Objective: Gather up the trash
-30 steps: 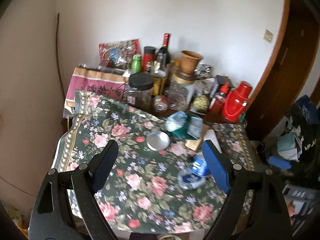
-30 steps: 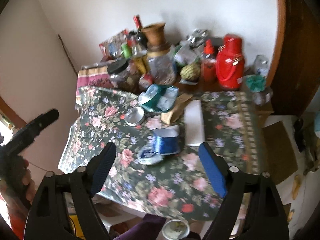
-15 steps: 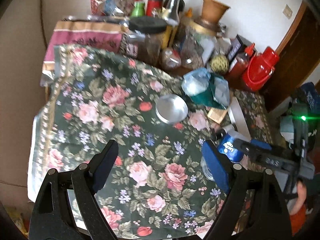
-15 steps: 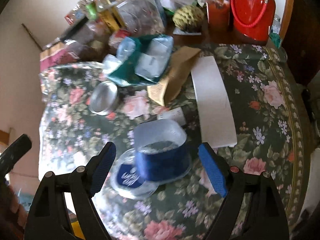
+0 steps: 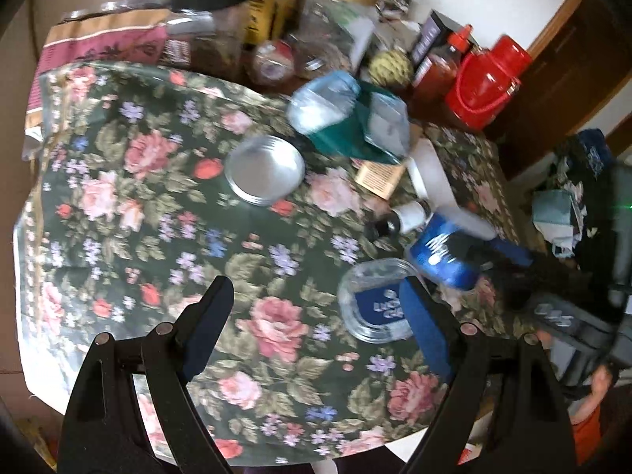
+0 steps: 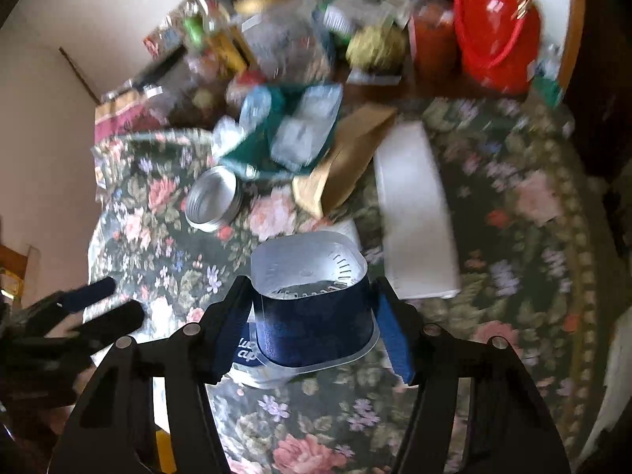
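We see the blue tub (image 6: 314, 331) lying on its side on the floral tablecloth (image 6: 525, 260), its open white mouth turned toward the far clutter. It sits between the fingers of our right gripper (image 6: 312, 330), whose jaws are closing around it; both blue pads stand right at the tub's sides, but blur keeps us from telling whether they press on it yet. Under and just in front of the tub lies its clear lid with a blue label (image 5: 377, 304), flat on the cloth.

Our left gripper (image 5: 312, 328) hangs spread wide over the cloth beside the tub, with nothing between its fingers; one pad crosses the edge of the lid in the left wrist view.

Just beyond the tub lies a white flat box (image 6: 414, 217), and next to that a brown paper pouch (image 6: 343, 162) and a crumpled teal wrapper (image 6: 284, 130). A round metal lid (image 5: 264, 170) rests open side up, farther from the tub. Well behind the tub, a red jug (image 5: 488, 83) stands among jars and bottles.
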A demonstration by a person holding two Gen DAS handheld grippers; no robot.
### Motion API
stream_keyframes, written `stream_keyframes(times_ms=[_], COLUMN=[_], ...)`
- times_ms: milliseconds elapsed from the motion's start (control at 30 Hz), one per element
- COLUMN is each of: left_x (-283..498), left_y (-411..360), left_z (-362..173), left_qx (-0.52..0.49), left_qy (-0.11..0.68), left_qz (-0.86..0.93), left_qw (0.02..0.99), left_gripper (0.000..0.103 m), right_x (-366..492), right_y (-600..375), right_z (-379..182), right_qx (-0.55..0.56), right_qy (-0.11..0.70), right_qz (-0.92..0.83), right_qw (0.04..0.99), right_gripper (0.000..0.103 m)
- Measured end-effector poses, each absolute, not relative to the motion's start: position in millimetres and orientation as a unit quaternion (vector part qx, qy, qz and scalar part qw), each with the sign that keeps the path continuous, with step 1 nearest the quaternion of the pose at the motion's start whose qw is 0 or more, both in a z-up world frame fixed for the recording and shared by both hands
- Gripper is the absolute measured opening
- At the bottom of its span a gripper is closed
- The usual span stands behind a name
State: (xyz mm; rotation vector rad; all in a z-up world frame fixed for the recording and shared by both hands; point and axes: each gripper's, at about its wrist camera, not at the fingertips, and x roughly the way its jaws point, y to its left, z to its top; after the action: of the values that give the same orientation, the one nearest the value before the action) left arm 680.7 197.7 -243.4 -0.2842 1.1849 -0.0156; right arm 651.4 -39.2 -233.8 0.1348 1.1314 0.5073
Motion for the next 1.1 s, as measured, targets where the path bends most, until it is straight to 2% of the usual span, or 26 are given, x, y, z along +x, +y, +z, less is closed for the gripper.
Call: stream_keyframes(times_ms=[233, 467, 833, 867, 900, 1100], left_x=[697.8, 713.7, 720.5, 720.1, 719.2, 713.8], left_y=[163.8, 147.5, 132.6, 132.3, 133.1, 132.0], left_z=[-273.7, -301.5, -324.1, -325.2, -325.6, -313.3], left_qx=[-0.15, -0.179, -0.179, -0.18, -0.183, -0.164], left_qy=[0.589, 0.617, 0.636, 0.636, 0.635, 0.615], left_qz=[-0.042, -0.043, -0.028, -0.027, -0.03, -0.021], left_qw=[0.793, 0.765, 0.75, 0.75, 0.75, 0.771], left_gripper=[0.085, 0.085, 0.085, 0.085, 0.08, 0.076], right_x=[627.4, 607.4, 591.7, 590.8, 590.2, 584.3], right_y=[-103.5, -151.5, -166.9, -166.2, -166.1, -167.4], right_z=[-211.3, -214.3, -196.1, -194.2, -192.8, -181.7], right_qx=[0.08, 0.114, 0.126, 0.122, 0.119, 0.113], right_qy=[0.501, 0.515, 0.491, 0.488, 0.486, 0.473], right_qz=[0.173, 0.117, 0.113, 0.115, 0.117, 0.132], right_qw=[0.844, 0.841, 0.854, 0.856, 0.858, 0.864], right_gripper=[0.058, 0.058, 0.058, 0.058, 0.058, 0.057])
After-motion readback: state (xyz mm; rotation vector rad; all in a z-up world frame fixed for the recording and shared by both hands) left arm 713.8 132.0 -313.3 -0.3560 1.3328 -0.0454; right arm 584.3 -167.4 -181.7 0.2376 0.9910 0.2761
